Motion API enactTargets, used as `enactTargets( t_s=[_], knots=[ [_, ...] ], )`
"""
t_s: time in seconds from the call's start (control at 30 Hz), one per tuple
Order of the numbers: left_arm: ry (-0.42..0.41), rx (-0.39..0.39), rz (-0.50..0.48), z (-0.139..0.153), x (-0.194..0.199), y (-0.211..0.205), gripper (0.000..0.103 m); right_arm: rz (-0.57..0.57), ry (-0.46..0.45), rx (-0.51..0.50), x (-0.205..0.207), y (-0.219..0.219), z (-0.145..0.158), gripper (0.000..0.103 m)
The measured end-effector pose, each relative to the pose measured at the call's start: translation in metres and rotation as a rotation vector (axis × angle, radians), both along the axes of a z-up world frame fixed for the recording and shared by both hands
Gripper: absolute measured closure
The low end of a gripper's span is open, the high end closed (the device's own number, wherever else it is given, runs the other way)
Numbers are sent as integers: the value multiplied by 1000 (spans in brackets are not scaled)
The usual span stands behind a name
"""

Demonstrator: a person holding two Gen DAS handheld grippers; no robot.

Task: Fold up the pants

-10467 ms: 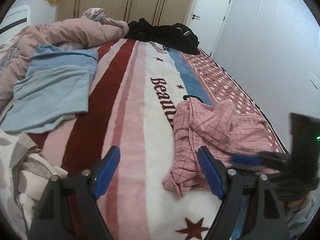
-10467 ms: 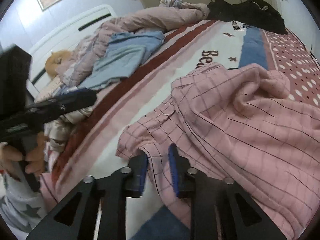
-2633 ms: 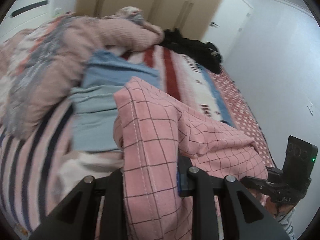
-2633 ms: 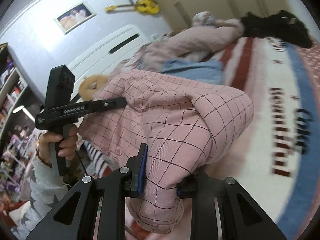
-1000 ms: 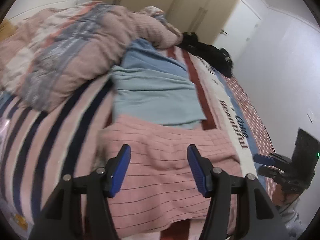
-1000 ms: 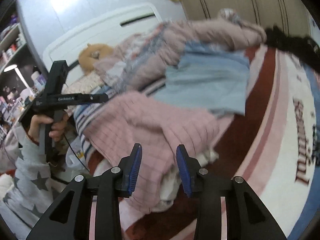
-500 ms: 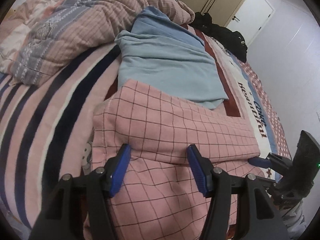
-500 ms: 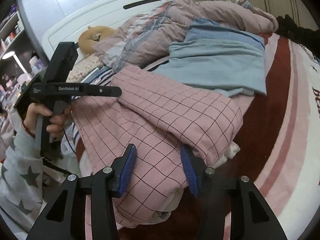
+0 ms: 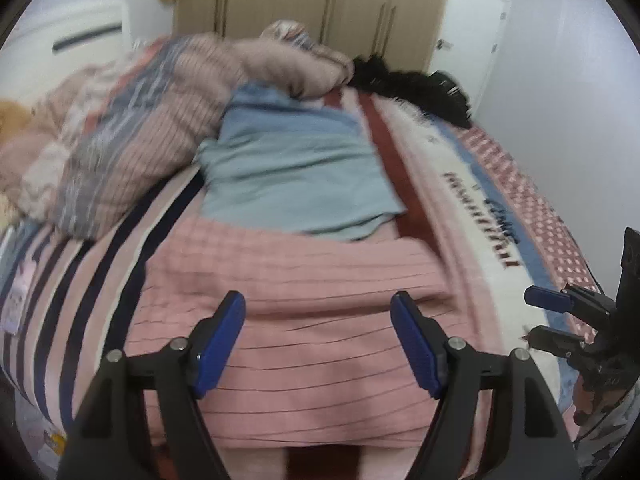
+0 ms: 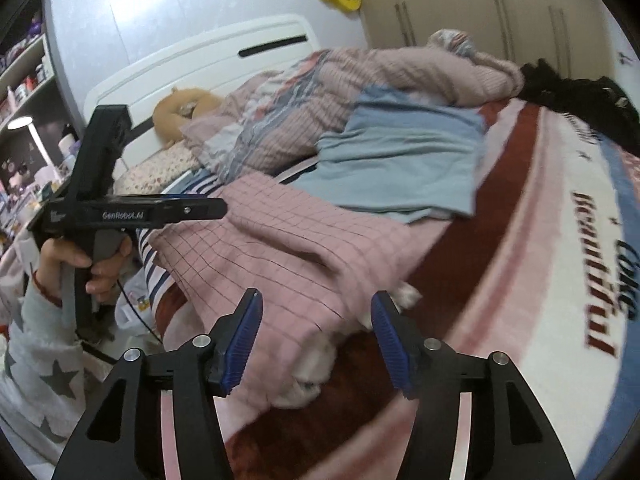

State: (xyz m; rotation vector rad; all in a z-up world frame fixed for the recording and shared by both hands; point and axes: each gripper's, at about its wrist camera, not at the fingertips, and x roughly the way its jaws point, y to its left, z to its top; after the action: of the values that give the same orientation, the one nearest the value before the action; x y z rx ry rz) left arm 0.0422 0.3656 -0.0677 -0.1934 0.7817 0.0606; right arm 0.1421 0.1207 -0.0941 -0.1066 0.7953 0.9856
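Observation:
The pink checked pants (image 9: pixel 304 320) lie folded in a flat pile at the near edge of the bed, also shown in the right wrist view (image 10: pixel 288 248). My left gripper (image 9: pixel 320 340) is open and empty, just above the pile. My right gripper (image 10: pixel 316 332) is open and empty, near the pile's right corner; it also shows at the right edge of the left wrist view (image 9: pixel 556 320). The left gripper appears side-on in the right wrist view (image 10: pixel 216 208), over the pile's far left edge.
Folded light blue clothes (image 9: pixel 292 176) lie just behind the pants. A rumpled pink quilt (image 9: pixel 132 136) is at back left, black clothes (image 9: pixel 412 92) at the back. The striped blanket (image 10: pixel 560 280) stretches to the right. White cloth (image 10: pixel 316 364) pokes out under the pants.
Both grippers have let go of the pants, opened wide and drawn back from the pile. The pants now rest folded on the bed in front of the blue clothes.

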Motion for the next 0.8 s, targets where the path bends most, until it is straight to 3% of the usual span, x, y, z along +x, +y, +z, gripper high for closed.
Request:
enactTargets(
  t_s=[0.23, 0.33, 0.43, 0.63, 0.7, 0.8],
  knots=[
    [-211, 113, -25, 47, -26, -83, 20, -139, -130, 24, -25, -87, 38, 39],
    [-289, 150, 2, 56, -42, -116, 15, -203, -201, 48, -40, -125, 54, 30],
    [-360, 167, 29, 58, -61, -149, 12, -283, -284, 61, -62, -164, 65, 27],
    [-492, 181, 51, 48, -94, -208, 1, -387, -386, 96, -104, -216, 75, 11],
    [-506, 198, 37, 46, -99, -227, 1, -412, -439, 82, -118, -225, 77, 2],
    [-514, 209, 27, 45, -104, -241, 1, -440, -514, 47, -137, -233, 79, 1]
  ],
)
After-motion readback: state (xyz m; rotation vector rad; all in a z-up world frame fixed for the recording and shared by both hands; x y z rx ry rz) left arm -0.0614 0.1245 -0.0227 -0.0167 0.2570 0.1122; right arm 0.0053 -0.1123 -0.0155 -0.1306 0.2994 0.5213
